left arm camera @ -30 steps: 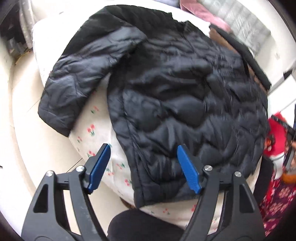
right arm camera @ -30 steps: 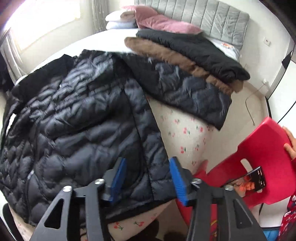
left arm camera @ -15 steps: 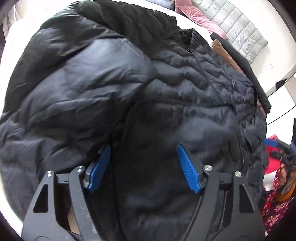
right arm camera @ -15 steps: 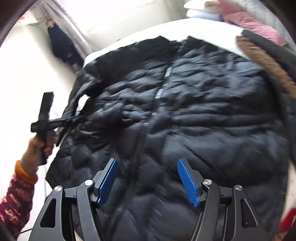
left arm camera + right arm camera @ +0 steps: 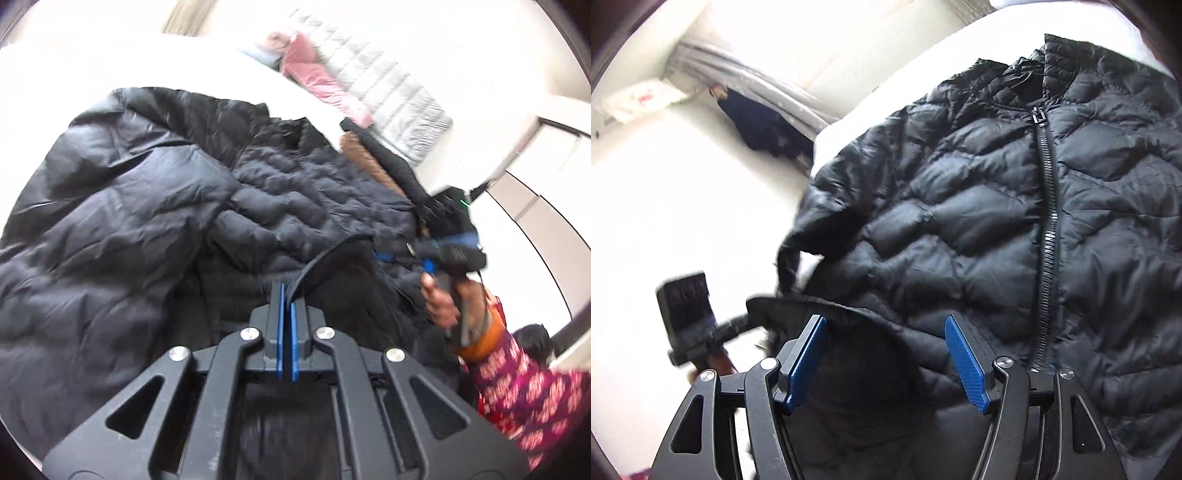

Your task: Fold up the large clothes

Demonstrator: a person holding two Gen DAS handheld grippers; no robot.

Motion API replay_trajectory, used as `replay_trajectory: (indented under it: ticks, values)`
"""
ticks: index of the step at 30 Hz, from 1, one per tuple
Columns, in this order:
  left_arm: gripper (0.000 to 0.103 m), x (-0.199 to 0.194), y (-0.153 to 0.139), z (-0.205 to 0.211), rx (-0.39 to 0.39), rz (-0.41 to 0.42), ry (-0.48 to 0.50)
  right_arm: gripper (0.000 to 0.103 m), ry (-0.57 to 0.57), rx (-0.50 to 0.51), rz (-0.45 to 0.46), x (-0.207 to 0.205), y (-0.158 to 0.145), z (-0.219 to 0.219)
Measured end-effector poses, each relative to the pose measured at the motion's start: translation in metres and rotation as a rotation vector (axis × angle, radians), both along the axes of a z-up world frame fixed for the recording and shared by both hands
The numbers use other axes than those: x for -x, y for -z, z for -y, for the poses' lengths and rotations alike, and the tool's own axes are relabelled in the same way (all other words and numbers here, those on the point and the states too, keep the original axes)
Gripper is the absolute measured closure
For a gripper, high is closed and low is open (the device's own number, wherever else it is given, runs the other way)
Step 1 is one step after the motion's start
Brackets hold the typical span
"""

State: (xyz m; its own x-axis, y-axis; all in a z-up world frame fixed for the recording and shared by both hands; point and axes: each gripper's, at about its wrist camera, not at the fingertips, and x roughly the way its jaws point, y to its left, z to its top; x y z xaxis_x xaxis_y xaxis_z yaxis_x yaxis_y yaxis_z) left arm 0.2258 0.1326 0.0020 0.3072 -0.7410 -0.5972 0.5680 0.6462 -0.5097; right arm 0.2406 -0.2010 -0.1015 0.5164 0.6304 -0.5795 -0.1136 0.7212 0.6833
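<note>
A black quilted puffer jacket (image 5: 147,221) lies front up on a white bed (image 5: 110,62), its zipper (image 5: 1049,229) closed. My left gripper (image 5: 287,295) is shut on the jacket's bottom hem edge (image 5: 314,266) and lifts it. My right gripper (image 5: 886,350) is open, its blue pads on either side of the raised hem (image 5: 864,317), not closed on it. In the left wrist view the right gripper (image 5: 447,251) shows at the jacket's right side, held in a hand. In the right wrist view the left gripper's body (image 5: 690,314) shows at the lower left.
A folded pile of brown and black coats (image 5: 373,162) lies on the bed beside the jacket. Pink pillows (image 5: 317,77) and a grey padded headboard (image 5: 391,92) are at the far end. A dark garment (image 5: 757,125) hangs by the curtain near the floor.
My left gripper has closed on the hem and lifted it. My right gripper has moved down to the same hem, still open.
</note>
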Motion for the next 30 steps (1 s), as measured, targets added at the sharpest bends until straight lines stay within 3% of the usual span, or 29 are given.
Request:
replay_trajectory:
  ticks: [3,6,9,10,12,14,16,19,22,24,26,30]
  values:
    - [0.1,0.028,-0.003,-0.013,-0.082,0.037,0.071,0.037,-0.041,-0.099,0.038,0.008,-0.008,0.0]
    - [0.099,0.05,0.013,-0.019,-0.218,-0.028,0.138,0.038,-0.132,-0.145,0.05,0.024,-0.013,-0.014]
    - [0.091,0.064,0.023,-0.02,-0.346,-0.06,0.135,0.04,-0.214,-0.028,-0.014,0.04,-0.006,-0.037]
    - [0.083,0.065,0.023,-0.016,-0.365,-0.052,0.127,0.044,-0.245,0.049,-0.059,0.045,0.0,-0.048]
    - [0.069,0.068,0.008,-0.015,-0.364,-0.004,0.093,0.047,-0.297,0.202,-0.113,0.058,0.012,-0.067]
    - [0.053,0.068,-0.006,-0.011,-0.34,0.042,0.063,0.047,-0.325,0.333,-0.09,0.073,0.012,-0.083]
    - [0.045,0.064,-0.021,-0.001,-0.297,0.086,0.059,0.047,-0.335,0.383,-0.064,0.084,0.003,-0.09]
    - [0.043,0.058,-0.026,0.03,-0.317,0.112,0.1,0.047,-0.327,0.418,-0.019,0.086,-0.014,-0.097]
    - [0.043,0.054,-0.006,0.07,-0.377,0.089,0.192,0.047,-0.269,0.433,0.026,0.084,-0.025,-0.095]
    - [0.043,0.052,0.019,0.093,-0.474,0.083,0.202,0.047,-0.232,0.471,0.019,0.08,-0.02,-0.091]
    - [0.043,0.043,0.055,0.1,-0.579,0.025,0.164,0.047,-0.192,0.581,-0.024,0.081,-0.008,-0.086]
    - [0.038,0.048,0.053,0.092,-0.519,-0.011,0.104,0.047,-0.124,0.536,-0.016,0.108,-0.024,-0.038]
